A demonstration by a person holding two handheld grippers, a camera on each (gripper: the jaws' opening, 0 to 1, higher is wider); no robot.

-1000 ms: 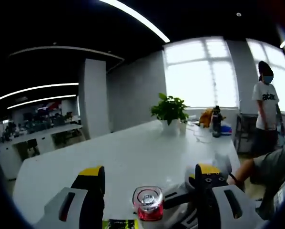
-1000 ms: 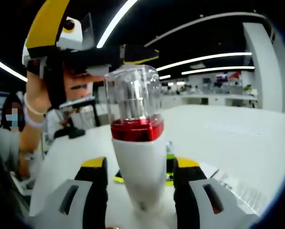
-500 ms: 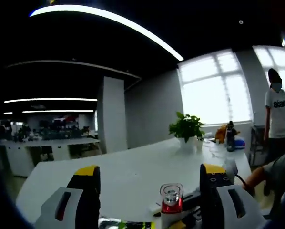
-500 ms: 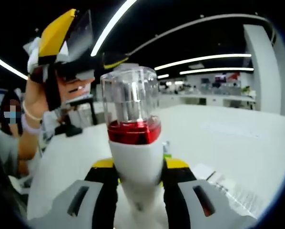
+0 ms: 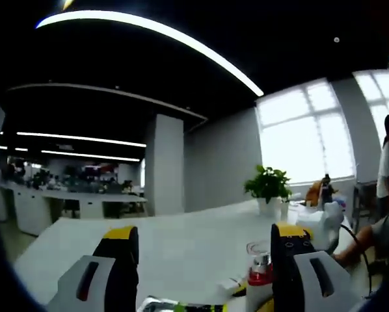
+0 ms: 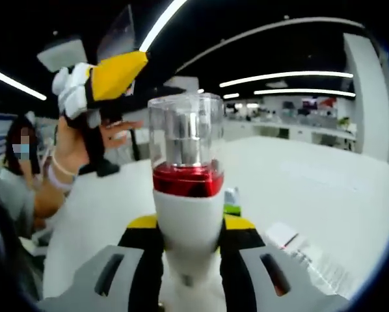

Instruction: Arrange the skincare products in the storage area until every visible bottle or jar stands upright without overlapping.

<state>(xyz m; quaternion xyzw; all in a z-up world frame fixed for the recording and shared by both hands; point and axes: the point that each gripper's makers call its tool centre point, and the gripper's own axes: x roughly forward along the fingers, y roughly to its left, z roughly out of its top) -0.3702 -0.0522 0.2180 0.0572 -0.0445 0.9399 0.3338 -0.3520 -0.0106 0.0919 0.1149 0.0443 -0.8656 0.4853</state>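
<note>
1. Standing upright at the centre of the right gripper view, the bottle (image 6: 185,195) has a white body, a red band and a clear domed cap; in the left gripper view it shows at lower right, just beside that view's right jaw.
2. Its plastic looks rigid and smooth, probably light but top-heavy and slippery, so the white body below the red band is the sound place to hold it; the clear cap may pull off.
3. The right tongs (image 6: 185,224) are clenched on that white body, yellow pads pressing both sides.
4. The left tongs (image 5: 201,244) stand released, jaws wide apart with nothing between them; in the right gripper view they hang at upper left in a hand (image 6: 84,146).
5. Under the bottle lies the white table (image 6: 324,195), with small flat packets near its base.
</note>
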